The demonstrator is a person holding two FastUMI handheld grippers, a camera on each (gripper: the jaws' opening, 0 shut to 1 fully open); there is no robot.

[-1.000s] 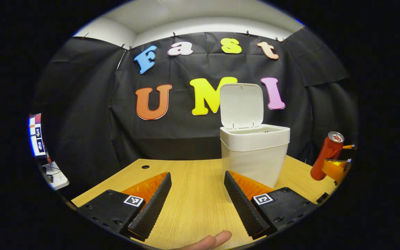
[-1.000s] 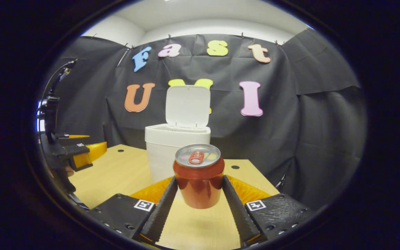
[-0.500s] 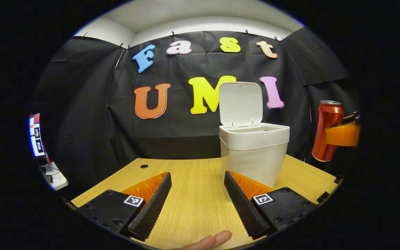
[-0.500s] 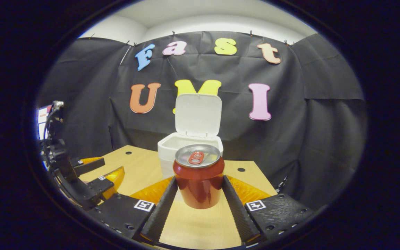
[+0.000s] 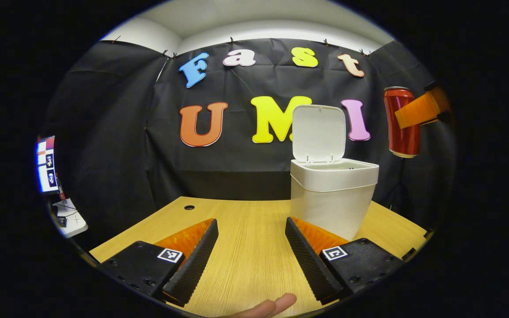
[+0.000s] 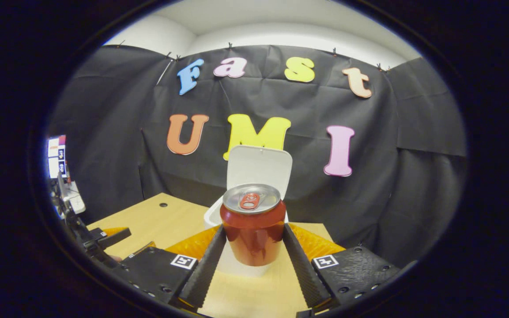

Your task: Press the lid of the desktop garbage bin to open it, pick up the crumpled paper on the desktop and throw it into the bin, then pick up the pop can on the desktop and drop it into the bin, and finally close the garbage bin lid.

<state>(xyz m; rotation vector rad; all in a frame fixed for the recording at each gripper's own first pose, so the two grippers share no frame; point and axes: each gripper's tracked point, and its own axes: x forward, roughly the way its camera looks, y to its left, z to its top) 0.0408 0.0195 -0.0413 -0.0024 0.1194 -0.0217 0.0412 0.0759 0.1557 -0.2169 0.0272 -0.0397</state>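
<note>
Wooden worktop (image 5: 245,247) fronts black cloth, bearing the white bin (image 5: 331,194), lid (image 5: 319,132) up. Right gripper (image 6: 253,247) fingers pinch the red can (image 6: 253,229) aloft; left gripper (image 5: 250,256) fingers are spread, empty.

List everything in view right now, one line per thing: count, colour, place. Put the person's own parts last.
garbage bin: one, white, on the table toward its right, lid standing open.
pop can: one, red with silver top, upright, in the air, between the right gripper's fingers.
table: one, light wood, with round holes near its far edge.
screen: one, lit, far left.
left gripper: one, open, low over the table.
right gripper: one, shut on the can.
fingertip: one, bottom edge of the left gripper view.
</note>
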